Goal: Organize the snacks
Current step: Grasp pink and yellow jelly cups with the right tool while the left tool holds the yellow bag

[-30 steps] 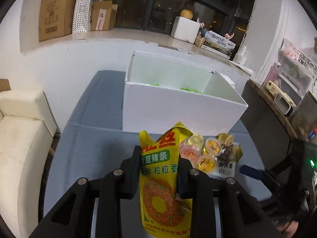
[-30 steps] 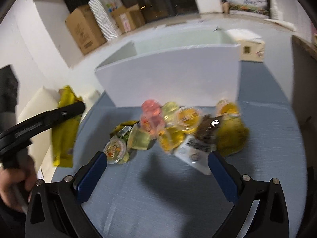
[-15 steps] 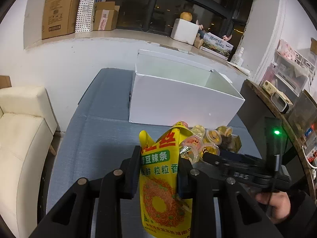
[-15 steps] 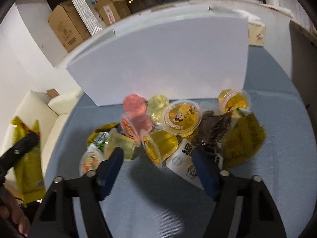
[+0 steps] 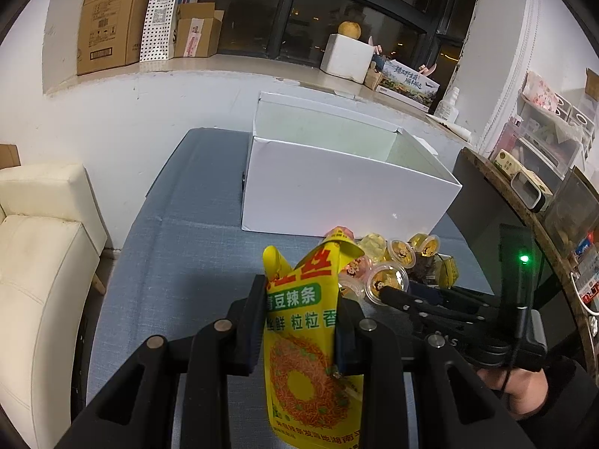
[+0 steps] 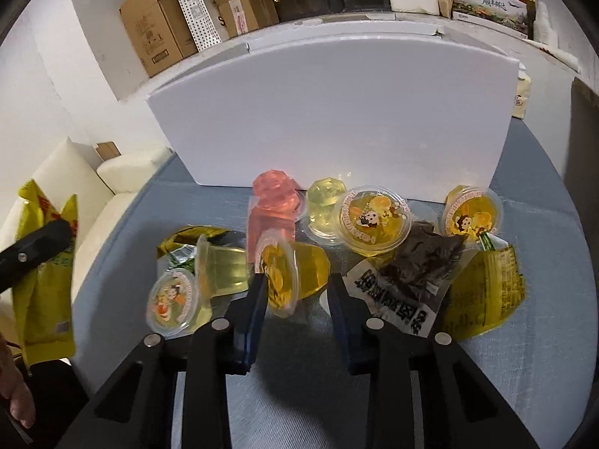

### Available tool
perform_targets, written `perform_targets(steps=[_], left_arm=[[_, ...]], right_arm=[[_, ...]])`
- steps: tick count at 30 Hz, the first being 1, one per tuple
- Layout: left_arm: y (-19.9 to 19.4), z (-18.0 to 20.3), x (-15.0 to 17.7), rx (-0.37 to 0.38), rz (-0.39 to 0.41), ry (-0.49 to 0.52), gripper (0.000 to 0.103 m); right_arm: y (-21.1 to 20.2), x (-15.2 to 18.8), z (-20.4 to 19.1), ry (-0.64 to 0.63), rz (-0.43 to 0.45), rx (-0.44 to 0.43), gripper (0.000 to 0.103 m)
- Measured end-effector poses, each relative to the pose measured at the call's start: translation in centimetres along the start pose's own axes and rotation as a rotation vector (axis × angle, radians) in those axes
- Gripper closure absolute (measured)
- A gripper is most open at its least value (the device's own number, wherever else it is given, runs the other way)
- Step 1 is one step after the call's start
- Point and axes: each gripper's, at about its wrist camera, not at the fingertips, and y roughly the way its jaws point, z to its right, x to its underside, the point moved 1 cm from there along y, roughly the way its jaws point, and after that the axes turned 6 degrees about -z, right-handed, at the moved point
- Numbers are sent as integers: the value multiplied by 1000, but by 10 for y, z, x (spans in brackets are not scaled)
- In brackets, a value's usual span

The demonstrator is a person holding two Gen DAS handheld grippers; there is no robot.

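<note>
My left gripper is shut on a yellow snack pouch with green and red print, held above the blue-grey table. The same yellow pouch shows at the left of the right wrist view. My right gripper is shut on a yellow jelly cup lying on its side at the front of a snack pile. In that pile are a pink jelly cup, more yellow jelly cups, a dark snack packet and a yellow wrapper. An open white box stands behind the pile.
A cream sofa is left of the table. Cardboard boxes and a white foam box sit on the window ledge behind. A dark shelf with bins stands at the right. A person's hand holds the right gripper.
My right gripper went from wide open to shut, closing on the tipped yellow jelly cup as it came nearer to the pile. My left gripper kept the pouch and stayed nearly still.
</note>
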Motion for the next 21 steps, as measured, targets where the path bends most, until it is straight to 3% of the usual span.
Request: perform_targets(steps=[1,6,7,9,10,11,21], left_arm=[[1,0,0,-1,-2,0,71],[1,3,0,-3,-5,10,71],[1,3,0,-3,-5,12,70],[2,3,0,-4,-6,14,70],[2,3,0,-4,-9,16,70],[3,3,0,-3,-11,18,70],[4,4,0,1,-12,28,70]], right_arm=[[-2,0,0,-2,1,0,90],[0,2,-3,1,-14,-1,91],[1,1,-1,17,-16,-12,88],[6,-4,3,50,-21,-13,57],[7,-4,6,62,-12,-4,28],[7,-6,7,60,3,-4,23],[19,-14,5,4,13,-19,23]])
